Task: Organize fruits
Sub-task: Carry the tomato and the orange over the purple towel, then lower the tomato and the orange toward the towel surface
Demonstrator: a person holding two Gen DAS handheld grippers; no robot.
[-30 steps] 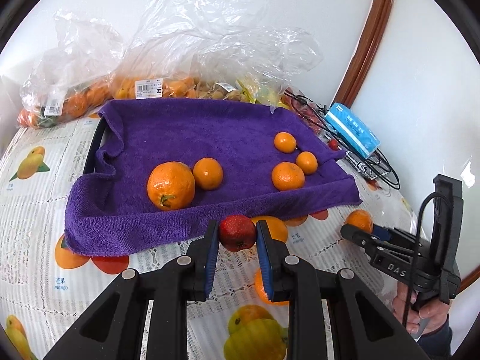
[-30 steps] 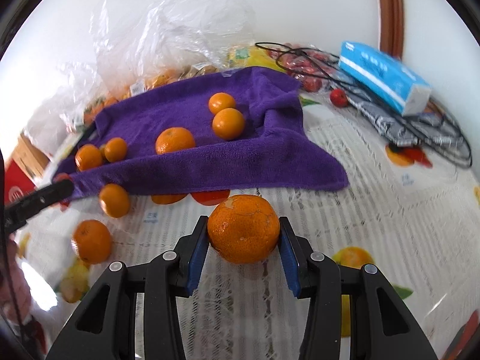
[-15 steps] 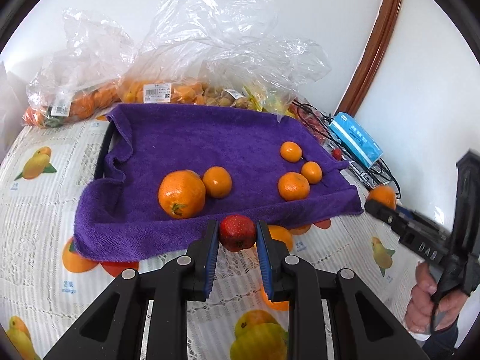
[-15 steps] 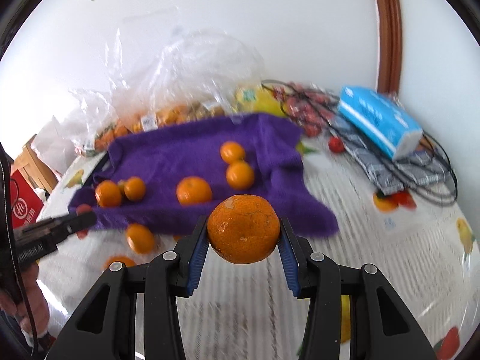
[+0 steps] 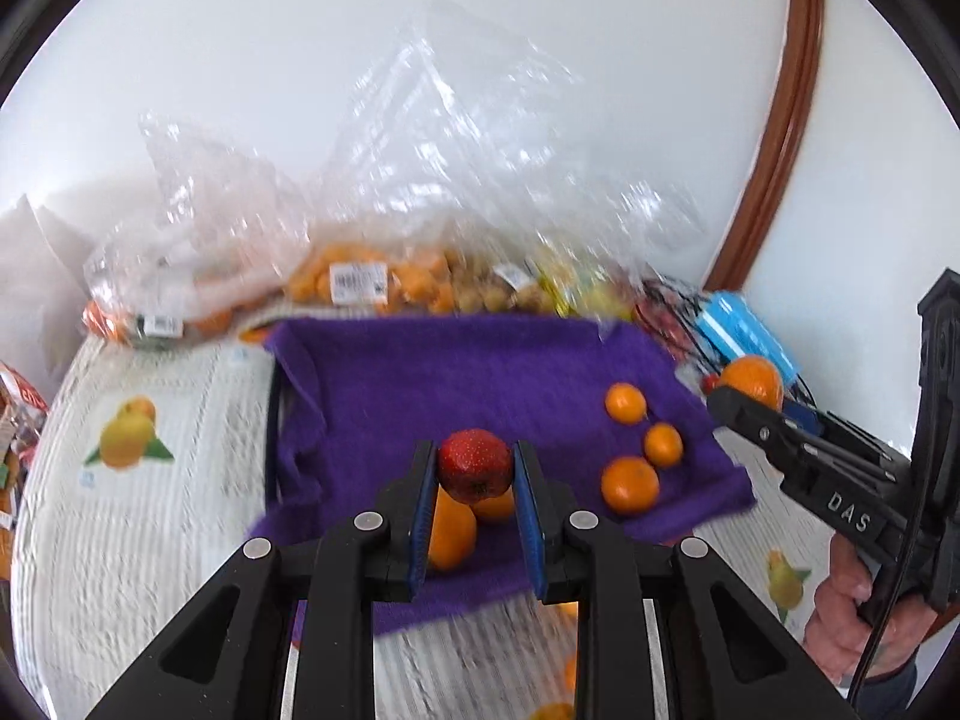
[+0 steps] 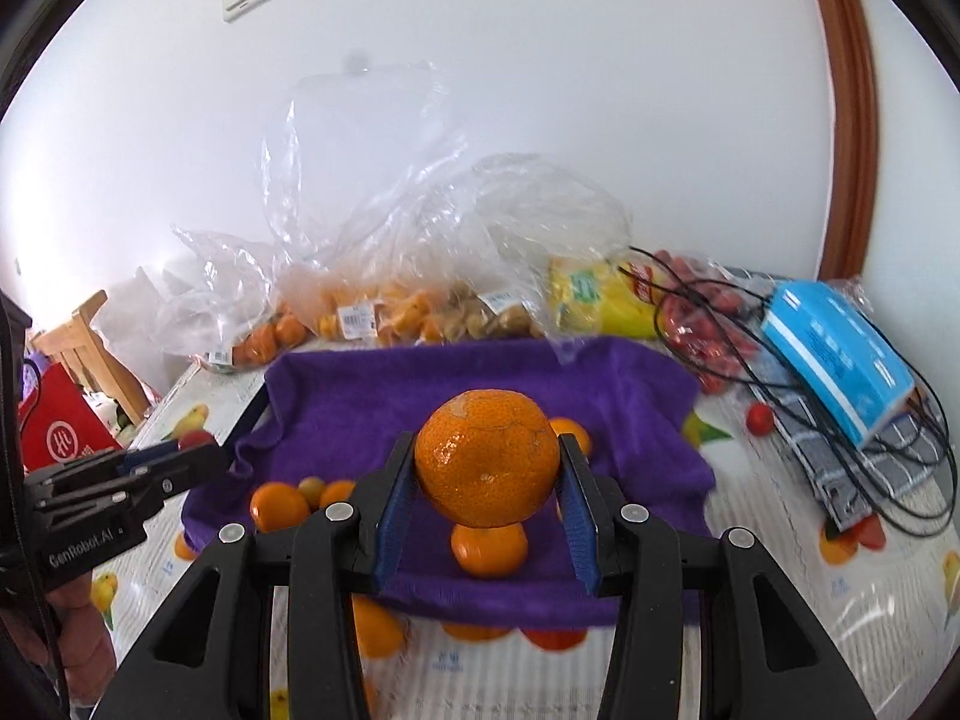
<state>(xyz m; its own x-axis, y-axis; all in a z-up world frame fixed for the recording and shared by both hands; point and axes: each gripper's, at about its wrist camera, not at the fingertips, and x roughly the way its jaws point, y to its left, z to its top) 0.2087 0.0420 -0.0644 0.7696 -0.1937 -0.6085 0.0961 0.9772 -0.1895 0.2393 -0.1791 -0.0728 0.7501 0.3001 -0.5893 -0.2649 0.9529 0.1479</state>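
Two fruits being carried: left gripper (image 5: pixel 474 474) clamping red fruit (image 5: pixel 474 463), right gripper (image 6: pixel 486 483) clamping large orange (image 6: pixel 486 465), both over purple towel (image 6: pixel 480 384). Next, lowering and releasing among sorted oranges (image 5: pixel 630 485). Sitting higher and farther over the towel than a second ago.

Table (image 6: pixel 774 546): covered by a white lace-patterned cloth printed with fruit pictures. Laid directly on it are a purple towel (image 6: pixel 480 372) at the centre, clear plastic bags of fruit (image 6: pixel 384 300) along the wall behind the towel, and loose oranges (image 6: pixel 375 627) at the towel's near edge. At the right are placed a blue pack (image 6: pixel 837 354), a grey checked cloth (image 6: pixel 840 468), black cables (image 6: pixel 888 480) and one small red fruit (image 6: pixel 759 418).
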